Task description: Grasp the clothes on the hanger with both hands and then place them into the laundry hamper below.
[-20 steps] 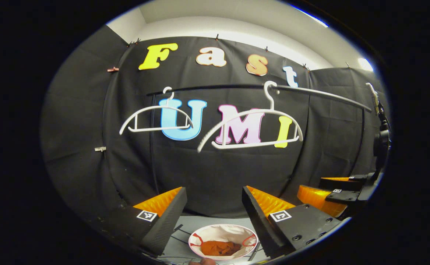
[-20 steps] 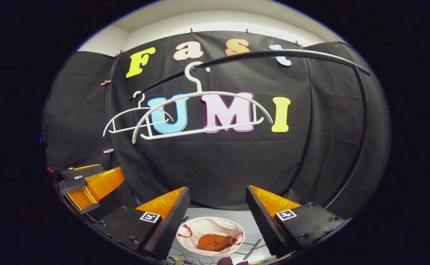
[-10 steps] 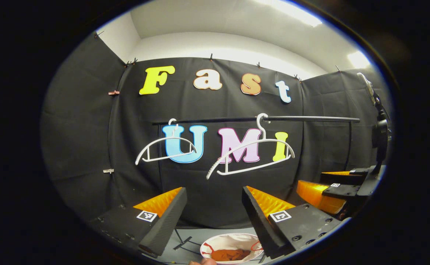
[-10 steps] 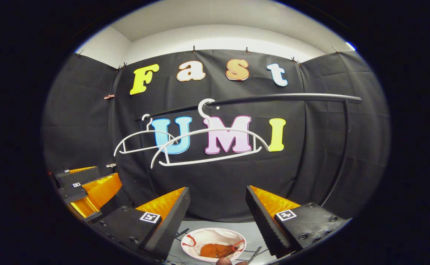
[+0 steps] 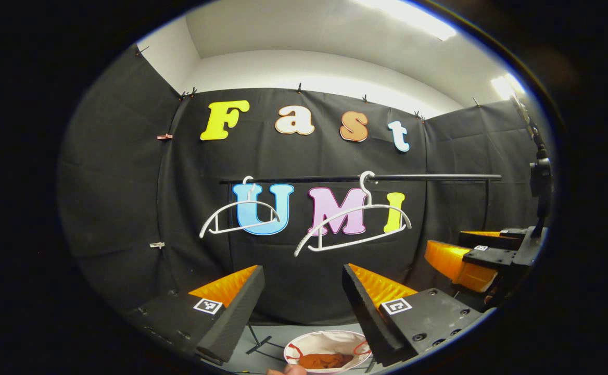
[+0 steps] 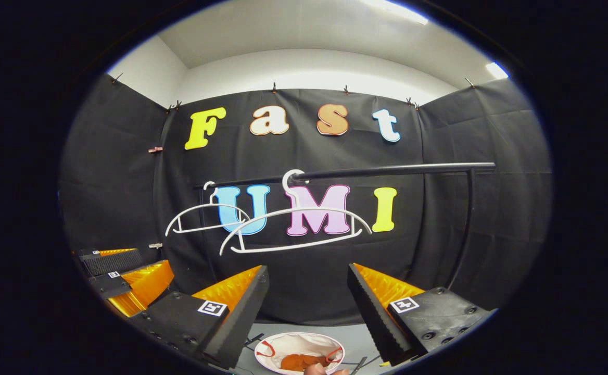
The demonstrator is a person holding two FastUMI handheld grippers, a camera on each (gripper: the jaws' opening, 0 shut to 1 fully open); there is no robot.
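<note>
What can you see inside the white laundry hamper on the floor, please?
An orange garment lies crumpled in the white hamper, against its pale lining. Whatever is beneath the garment is covered, and the hamper's near edge is cut off.

Two hangers [image 5: 353, 226] [image 5: 240, 216] hang side by side on the rail [image 5: 361, 178] ahead of me; below, clothes [image 5: 325, 360] lie in the hamper [image 5: 312, 341].

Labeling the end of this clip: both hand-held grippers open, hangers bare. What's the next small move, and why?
Probably none beyond easing both back to rest. The orange garment already lies in the hamper, both hangers hang bare on the rail, and the left hand-held gripper and right hand-held gripper are open, holding nothing.
</note>
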